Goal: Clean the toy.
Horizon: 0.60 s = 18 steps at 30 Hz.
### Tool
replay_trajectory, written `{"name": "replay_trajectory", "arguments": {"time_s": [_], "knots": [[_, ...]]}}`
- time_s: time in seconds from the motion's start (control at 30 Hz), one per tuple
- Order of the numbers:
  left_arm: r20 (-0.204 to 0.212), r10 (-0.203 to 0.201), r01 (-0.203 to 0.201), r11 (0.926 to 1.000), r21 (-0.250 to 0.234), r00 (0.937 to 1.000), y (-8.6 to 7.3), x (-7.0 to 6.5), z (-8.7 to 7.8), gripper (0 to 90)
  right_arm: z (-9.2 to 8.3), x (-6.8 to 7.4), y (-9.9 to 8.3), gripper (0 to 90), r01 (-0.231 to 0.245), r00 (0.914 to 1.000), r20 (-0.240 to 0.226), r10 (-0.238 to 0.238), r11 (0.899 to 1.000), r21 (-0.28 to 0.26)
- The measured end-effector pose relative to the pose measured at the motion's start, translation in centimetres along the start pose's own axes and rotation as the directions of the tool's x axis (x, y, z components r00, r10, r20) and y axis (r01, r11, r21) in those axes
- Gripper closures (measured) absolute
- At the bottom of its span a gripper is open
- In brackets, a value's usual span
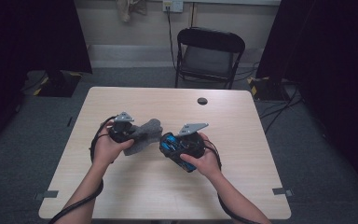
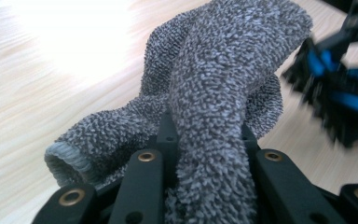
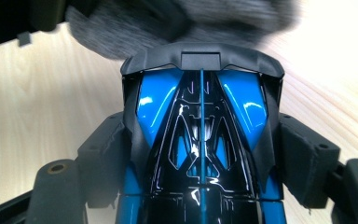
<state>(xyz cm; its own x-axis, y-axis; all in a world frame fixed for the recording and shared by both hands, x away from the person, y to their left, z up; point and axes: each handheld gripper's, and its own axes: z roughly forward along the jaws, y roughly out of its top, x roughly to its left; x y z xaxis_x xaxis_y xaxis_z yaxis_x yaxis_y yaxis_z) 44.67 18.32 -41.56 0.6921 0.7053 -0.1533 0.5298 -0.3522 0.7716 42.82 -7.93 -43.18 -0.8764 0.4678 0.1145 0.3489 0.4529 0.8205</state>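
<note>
Left gripper (image 1: pixel 129 132) pinched a soft grey cloth (image 2: pixel 214 93) just left of the toy car (image 3: pixel 200 140) — glossy, rigid, likely slippery — which the right gripper (image 1: pixel 173 145) clamped by its sides above the table (image 1: pixel 242 140).

No readable text, labels, brands, numbers, signs anywhere

The left gripper (image 2: pixel 205 186) has its black jaws clamped on a grey terry cloth (image 2: pixel 214 93), which rises bunched from between them above the light wooden table (image 2: pixel 51 84), its hemmed edge drooping at lower left, with a blurred blue-and-black toy car (image 2: pixel 340 88) near the cloth at the right edge.
</note>
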Motion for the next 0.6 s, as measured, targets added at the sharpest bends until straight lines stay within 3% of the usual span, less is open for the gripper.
{"name": "replay_trajectory", "arguments": {"time_s": [0.2,0.43,0.6], "knots": [[0.076,0.058,-0.059,0.9980,0.021,0.9954,0.3,-1.5,1.7,73.2,0.4,-0.2,0.5,25.9,-0.009,0.9994,0.032,0.009,1.000,-0.001],[0.133,0.098,-0.101,0.9948,0.015,0.9862,-0.2,-1.8,1.4,73.7,0.4,-1.2,0.2,25.9,-0.029,0.9983,0.051,0.028,1.000,0.012],[0.181,0.097,-0.101,0.9948,0.011,0.9786,-0.5,-2.1,1.3,73.9,0.7,-1.7,0.1,25.8,-0.039,0.9975,0.060,0.038,0.999,0.019]]}}
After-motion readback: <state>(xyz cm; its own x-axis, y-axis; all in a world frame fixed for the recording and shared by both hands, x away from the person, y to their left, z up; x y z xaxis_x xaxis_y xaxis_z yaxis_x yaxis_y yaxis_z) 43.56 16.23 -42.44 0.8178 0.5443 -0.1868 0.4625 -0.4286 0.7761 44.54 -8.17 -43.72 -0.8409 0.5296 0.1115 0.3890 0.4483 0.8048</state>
